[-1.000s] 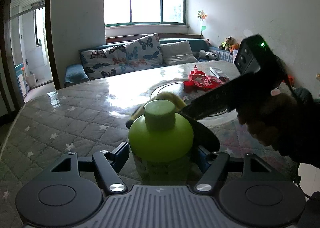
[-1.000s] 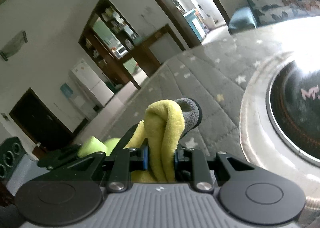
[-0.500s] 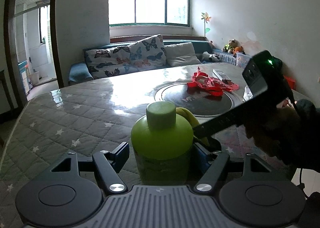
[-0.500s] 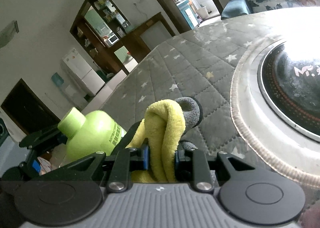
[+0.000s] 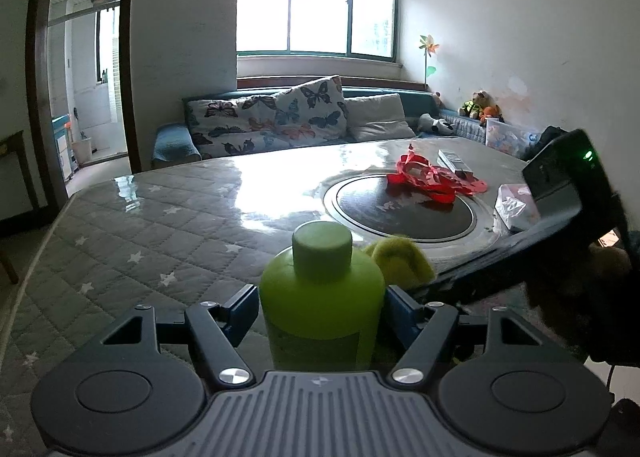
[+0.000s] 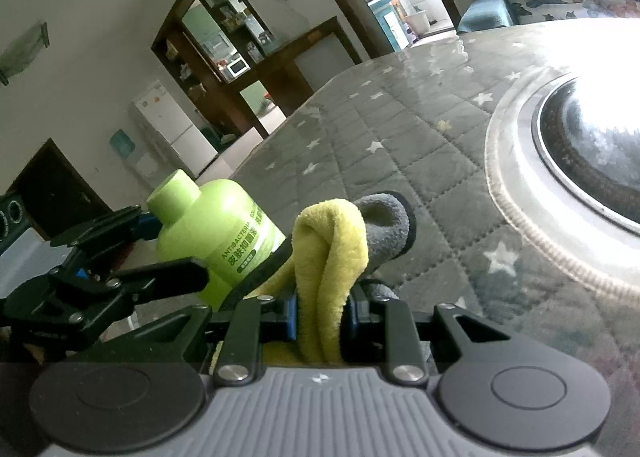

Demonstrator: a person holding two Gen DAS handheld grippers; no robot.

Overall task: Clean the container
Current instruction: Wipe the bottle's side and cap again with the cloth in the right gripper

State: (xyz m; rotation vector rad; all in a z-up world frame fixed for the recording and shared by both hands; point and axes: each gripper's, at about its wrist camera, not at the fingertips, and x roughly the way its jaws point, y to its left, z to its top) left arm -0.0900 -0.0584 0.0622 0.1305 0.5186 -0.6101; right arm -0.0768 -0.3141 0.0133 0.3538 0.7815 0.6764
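Observation:
My left gripper (image 5: 322, 307) is shut on a lime-green bottle (image 5: 322, 297) with a green cap, held upright over the table. The bottle also shows in the right wrist view (image 6: 218, 235), at the left. My right gripper (image 6: 322, 315) is shut on a folded yellow and grey cloth (image 6: 332, 253). The cloth (image 5: 402, 257) sits close beside the bottle's right side; I cannot tell whether they touch.
A quilted grey table cover with stars (image 5: 160, 225) lies under a glossy sheet. A round black hob plate (image 5: 404, 209) is set in the table, with red ribbon (image 5: 430, 179) and a small box on it. A sofa with butterfly cushions (image 5: 272, 123) stands behind.
The cloth has come from behind the bottle's top round to its right side and lower. The bottle has come into the right wrist view, at its left.

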